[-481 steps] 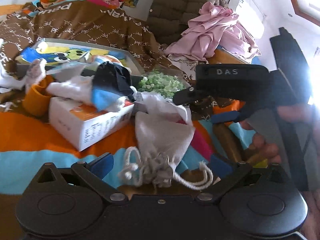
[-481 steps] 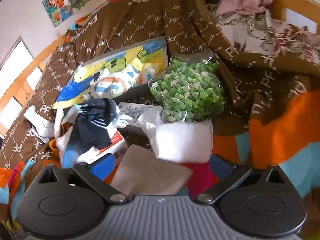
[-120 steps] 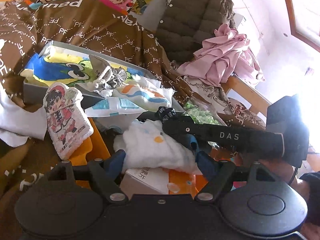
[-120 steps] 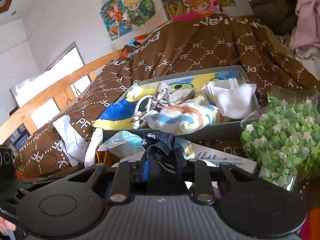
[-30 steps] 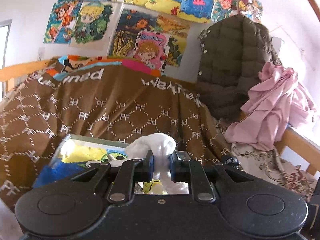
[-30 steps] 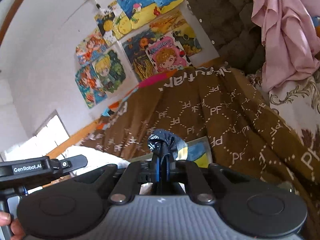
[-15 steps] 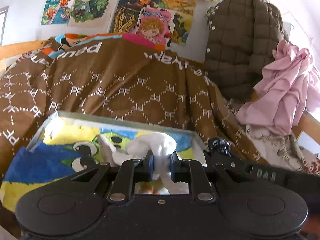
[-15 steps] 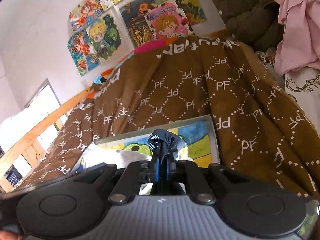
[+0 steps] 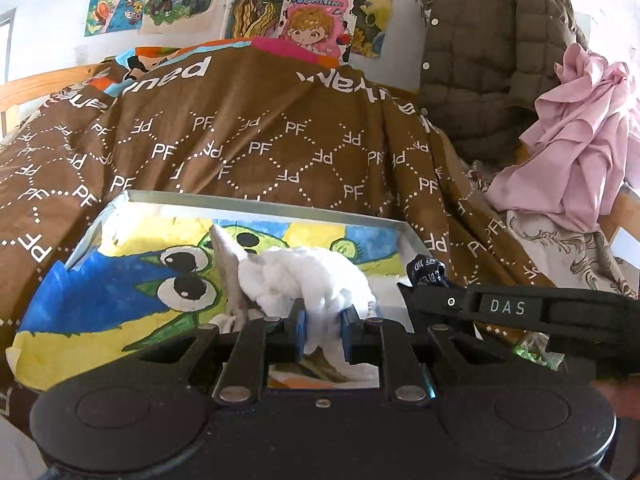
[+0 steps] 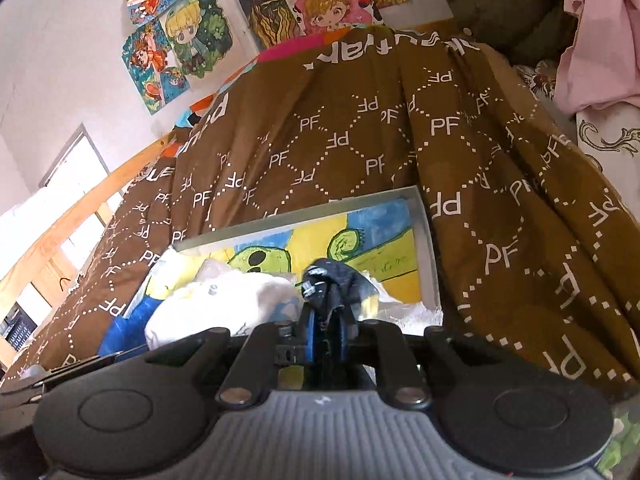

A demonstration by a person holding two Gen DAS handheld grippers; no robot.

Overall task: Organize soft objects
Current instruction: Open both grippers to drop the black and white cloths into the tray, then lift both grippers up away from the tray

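Observation:
A grey box (image 9: 260,210) lined with a cartoon frog drawing lies on the bed. My left gripper (image 9: 323,332) is shut on a fluffy white cloth (image 9: 308,276), held just above the box's middle. A beige drawstring pouch (image 9: 226,256) lies in the box beside it. My right gripper (image 10: 326,336) holds a dark navy sock (image 10: 330,280) between its blue pads over the box's right end (image 10: 426,248); its jaws are opening and the sock still fills the gap. In the left wrist view the right gripper's tip with the sock (image 9: 426,270) is close on the right. The white cloth (image 10: 224,304) bulges left of the sock.
A brown PF-patterned blanket (image 9: 260,140) rises behind the box. A brown puffer jacket (image 9: 492,60) and a pink garment (image 9: 580,140) hang at the right. Posters (image 9: 312,12) cover the wall. A wooden bed rail (image 10: 80,208) runs along the left.
Both grippers have sunk toward the box and tipped downward, so the box fills more of each view. The right gripper's pads stand wider apart around the sock.

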